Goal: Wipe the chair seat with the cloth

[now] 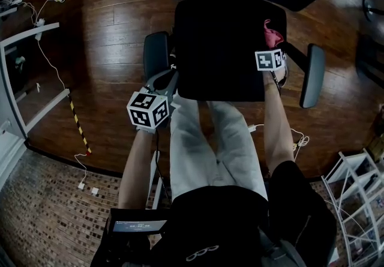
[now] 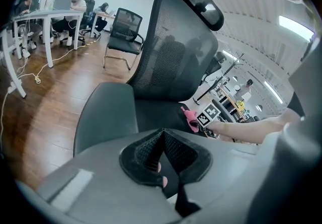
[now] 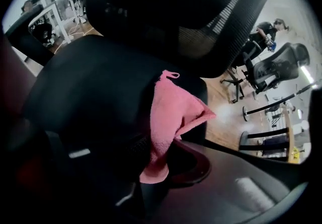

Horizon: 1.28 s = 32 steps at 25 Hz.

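Observation:
The black office chair's seat (image 1: pixel 222 50) lies straight ahead of me in the head view. My right gripper (image 1: pixel 274 44) hovers over its right rear part, shut on a pink cloth (image 1: pixel 271 30). In the right gripper view the cloth (image 3: pixel 171 112) hangs folded from the jaws, over the dark seat (image 3: pixel 85 92). My left gripper (image 1: pixel 166 81) is shut and holds nothing, beside the seat's left front corner near the left armrest (image 1: pixel 156 53). The left gripper view shows its pads (image 2: pixel 151 150) pressed together, the armrest (image 2: pixel 105 115) ahead, and the cloth (image 2: pixel 190 119) farther off.
The mesh backrest (image 2: pixel 173 52) rises behind the seat, and the right armrest (image 1: pixel 313 75) sticks out on the right. A white desk frame (image 1: pixel 30 38) and cables run along the left. A white rack (image 1: pixel 360 200) stands at the bottom right. Other chairs (image 2: pixel 123 31) and seated people are far off.

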Each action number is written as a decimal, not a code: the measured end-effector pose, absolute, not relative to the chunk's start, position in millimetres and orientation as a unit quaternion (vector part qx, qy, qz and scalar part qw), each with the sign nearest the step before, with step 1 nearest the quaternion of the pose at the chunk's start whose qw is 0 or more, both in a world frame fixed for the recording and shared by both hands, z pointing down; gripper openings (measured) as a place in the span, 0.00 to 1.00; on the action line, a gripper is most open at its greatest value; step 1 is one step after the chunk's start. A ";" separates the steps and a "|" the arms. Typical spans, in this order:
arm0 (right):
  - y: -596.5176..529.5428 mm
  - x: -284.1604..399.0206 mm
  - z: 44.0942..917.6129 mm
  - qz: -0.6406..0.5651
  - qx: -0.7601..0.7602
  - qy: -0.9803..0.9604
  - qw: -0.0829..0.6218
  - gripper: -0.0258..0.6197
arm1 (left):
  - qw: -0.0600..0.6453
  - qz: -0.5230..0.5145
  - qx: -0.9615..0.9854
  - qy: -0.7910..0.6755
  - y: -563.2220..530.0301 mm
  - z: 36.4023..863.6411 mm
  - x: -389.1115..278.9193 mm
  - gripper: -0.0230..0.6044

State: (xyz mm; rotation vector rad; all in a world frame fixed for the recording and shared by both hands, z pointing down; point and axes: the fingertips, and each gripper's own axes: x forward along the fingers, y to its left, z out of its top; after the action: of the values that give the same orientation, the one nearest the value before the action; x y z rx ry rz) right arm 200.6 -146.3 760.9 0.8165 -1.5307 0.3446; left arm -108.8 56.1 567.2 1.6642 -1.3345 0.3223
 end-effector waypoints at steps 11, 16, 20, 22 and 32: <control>-55.6 26.9 777.1 0.177 0.216 -0.759 0.588 0.15 | 0.475 0.126 0.681 -0.544 53.0 565.9 -108.3 0.03; -7.0 -45.4 764.3 0.212 0.126 -0.807 0.536 0.15 | 0.474 0.122 0.681 -0.545 53.9 566.1 -112.6 0.03; 19.0 -80.3 754.9 0.314 0.096 -0.821 0.467 0.15 | 0.475 0.120 0.681 -0.545 54.4 567.2 -110.5 0.03; 33.2 -97.7 746.4 0.362 0.066 -0.823 0.433 0.15 | 0.475 0.120 0.681 -0.545 54.8 567.4 -110.2 0.03; 67.8 -113.7 736.7 0.447 0.001 -0.816 0.367 0.15 | 0.472 0.121 0.680 -0.547 53.8 565.6 -109.5 0.03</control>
State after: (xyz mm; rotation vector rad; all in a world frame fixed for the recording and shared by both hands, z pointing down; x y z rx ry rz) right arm -113.7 67.8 736.7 0.0023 -2.0956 1.1471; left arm -109.5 53.8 565.6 1.6657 -1.3396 0.2962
